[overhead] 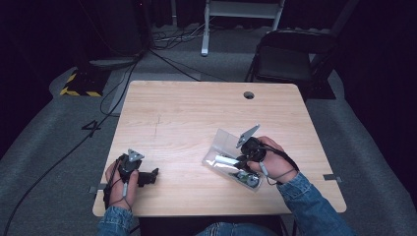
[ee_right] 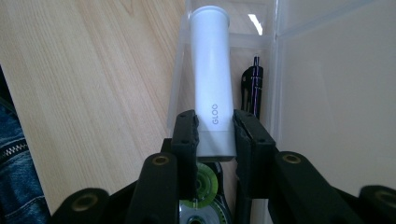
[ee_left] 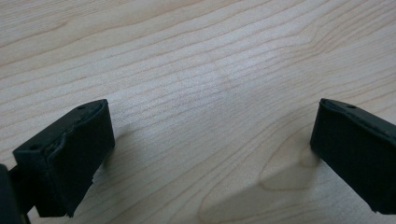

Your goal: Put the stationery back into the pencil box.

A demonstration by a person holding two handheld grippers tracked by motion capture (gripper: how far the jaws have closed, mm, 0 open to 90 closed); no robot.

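Glue stick (ee_right: 214, 79), white and marked GLOO, lies inside the clear plastic case (overhead: 227, 142) on our desk (overhead: 196, 123), clamped by our right tongs (ee_right: 215, 135); lifting it out remains. Beside it lie a pen (ee_right: 252, 86) and a tape roll (ee_right: 201, 186). Our left tongs (ee_left: 205, 140) rest open and empty.

A recording studio or lab set-up, by the look of it. One light wooden counter (overhead: 196, 118) stands alone on grey carpet (overhead: 49, 142), ringed by black curtained darkness. Black cables (overhead: 59, 157) snake across the floor off the counter's left edge, past a stand base with yellow-and-black hazard tape (overhead: 78, 91) beyond the far left corner. A dark folding chair (overhead: 287, 56) waits off the far right corner, and white metal frame legs (overhead: 206, 29) rise behind.
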